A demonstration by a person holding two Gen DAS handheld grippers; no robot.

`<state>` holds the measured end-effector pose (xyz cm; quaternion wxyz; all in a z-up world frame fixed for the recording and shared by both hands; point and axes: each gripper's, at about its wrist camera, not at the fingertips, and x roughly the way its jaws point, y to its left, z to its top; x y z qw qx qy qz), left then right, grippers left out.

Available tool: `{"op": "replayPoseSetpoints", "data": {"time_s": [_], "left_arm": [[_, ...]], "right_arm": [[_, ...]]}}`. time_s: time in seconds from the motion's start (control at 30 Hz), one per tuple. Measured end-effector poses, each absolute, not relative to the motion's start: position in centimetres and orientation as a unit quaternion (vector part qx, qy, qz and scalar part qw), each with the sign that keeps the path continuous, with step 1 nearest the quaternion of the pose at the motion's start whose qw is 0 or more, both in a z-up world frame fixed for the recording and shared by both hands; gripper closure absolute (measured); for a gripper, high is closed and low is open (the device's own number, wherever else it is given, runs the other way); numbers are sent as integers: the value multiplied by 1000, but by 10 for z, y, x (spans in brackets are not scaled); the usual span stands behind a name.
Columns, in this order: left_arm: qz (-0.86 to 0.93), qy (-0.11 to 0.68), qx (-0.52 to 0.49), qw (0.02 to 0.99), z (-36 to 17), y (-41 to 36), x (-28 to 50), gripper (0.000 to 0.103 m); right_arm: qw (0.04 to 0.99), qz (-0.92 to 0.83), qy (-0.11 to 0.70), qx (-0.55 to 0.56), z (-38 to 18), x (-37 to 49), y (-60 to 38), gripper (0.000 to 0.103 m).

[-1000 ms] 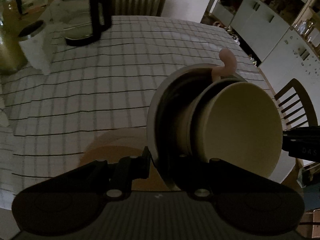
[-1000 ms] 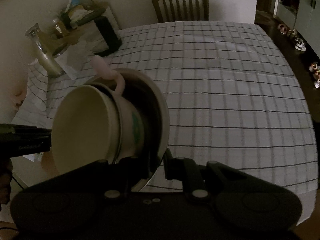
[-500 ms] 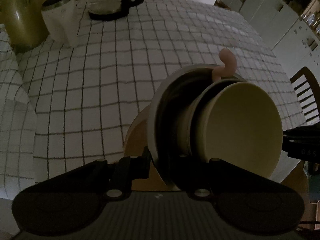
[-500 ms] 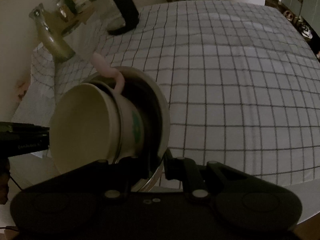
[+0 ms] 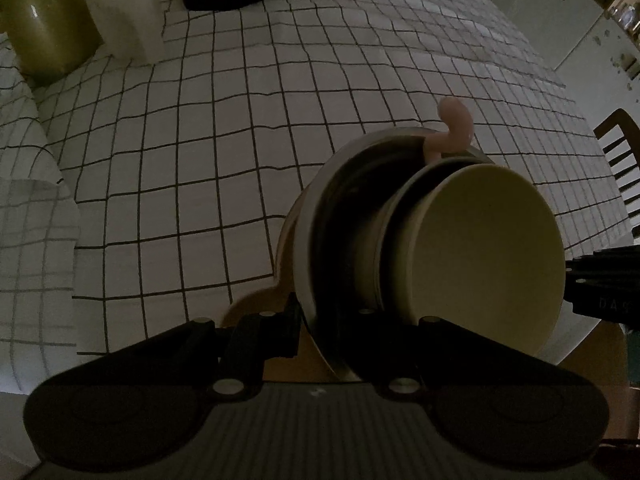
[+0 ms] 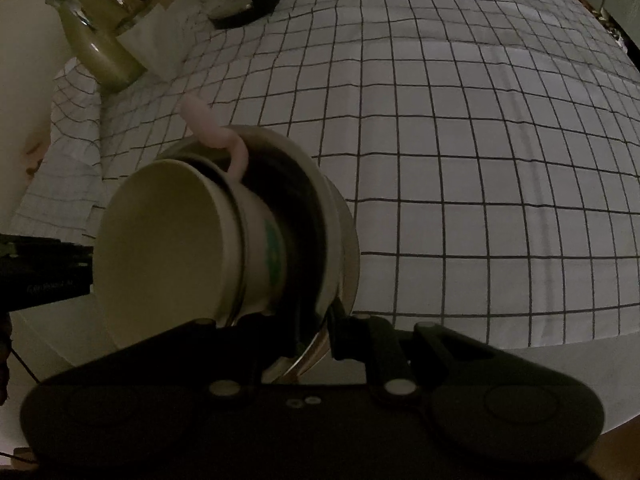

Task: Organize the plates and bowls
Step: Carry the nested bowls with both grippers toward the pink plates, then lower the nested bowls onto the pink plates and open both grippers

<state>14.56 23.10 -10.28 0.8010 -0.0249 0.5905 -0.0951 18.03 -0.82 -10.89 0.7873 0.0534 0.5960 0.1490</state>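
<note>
Gripping stack rim (image 5: 316, 248) (bowls nested) | left gripper (image 5: 320, 332), right gripper (image 6: 320, 332) both clamped

The only lettering that can be made out is "D A S", pale capitals on the dark body of the right gripper (image 5: 608, 280) where it enters at the right edge of the left wrist view; the word runs out of frame. The left gripper (image 6: 44, 272), seen from the right wrist, bears a faint line of print, perhaps a brand, too dim to read.
</note>
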Motion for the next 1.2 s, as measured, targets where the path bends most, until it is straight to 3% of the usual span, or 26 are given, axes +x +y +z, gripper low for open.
{"op": "replayPoseSetpoints", "data": {"time_s": [0.37,0.8,0.87,1.0,1.2], "left_arm": [[-99,584,-18,806,-106,232,145,88],[-94,567,0,819,-101,235,136,87],[-94,565,-1,820,-100,236,134,86],[-88,554,0,828,-94,238,131,72],[-79,535,-5,841,-80,242,121,71]], "right_arm": [[783,141,602,62,-115,182,-8,87],[791,135,593,62,-110,179,-10,75],[793,135,590,63,-108,178,-11,74],[797,138,584,65,-104,174,-12,73],[808,148,567,66,-91,164,-14,69]]}}
